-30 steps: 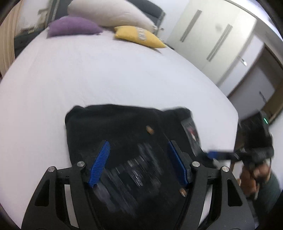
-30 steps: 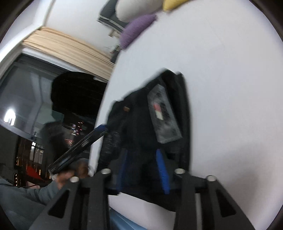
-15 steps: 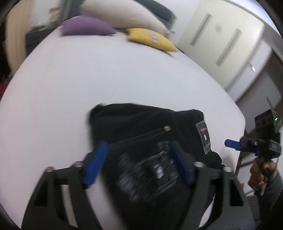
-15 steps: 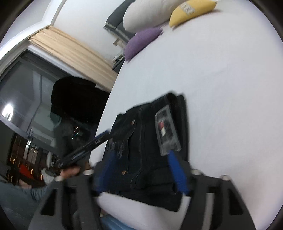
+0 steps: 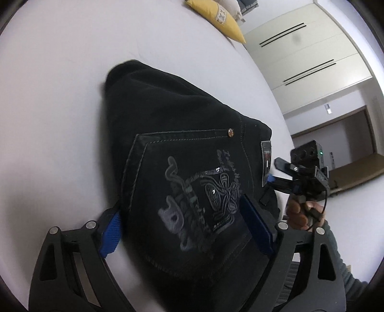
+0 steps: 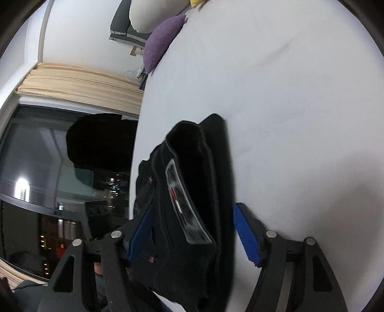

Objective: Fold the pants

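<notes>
Black jeans point(image 5: 182, 148) lie folded into a thick bundle on a white bed point(image 5: 48, 96), back pocket with a grey print facing up. My left gripper point(image 5: 184, 218) is open and straddles the near end of the bundle, blue fingers on either side. My right gripper point(image 6: 192, 230) is open around the waistband end of the jeans point(image 6: 199, 182), where a shiny label point(image 6: 184, 204) shows. The right gripper also shows in the left wrist view point(image 5: 283, 172), at the bundle's right edge.
A yellow pillow point(image 5: 220, 19) lies at the head of the bed. A purple pillow point(image 6: 163, 43) and a white pillow point(image 6: 153, 14) lie there too. White wardrobe doors point(image 5: 312, 48) stand to the right. A dark window point(image 6: 48, 168) and beige curtain point(image 6: 79, 81) are beyond the bed's left edge.
Both grippers have moved in closer to the folded jeans and now straddle the bundle from two sides. The jeans fill more of both views.
</notes>
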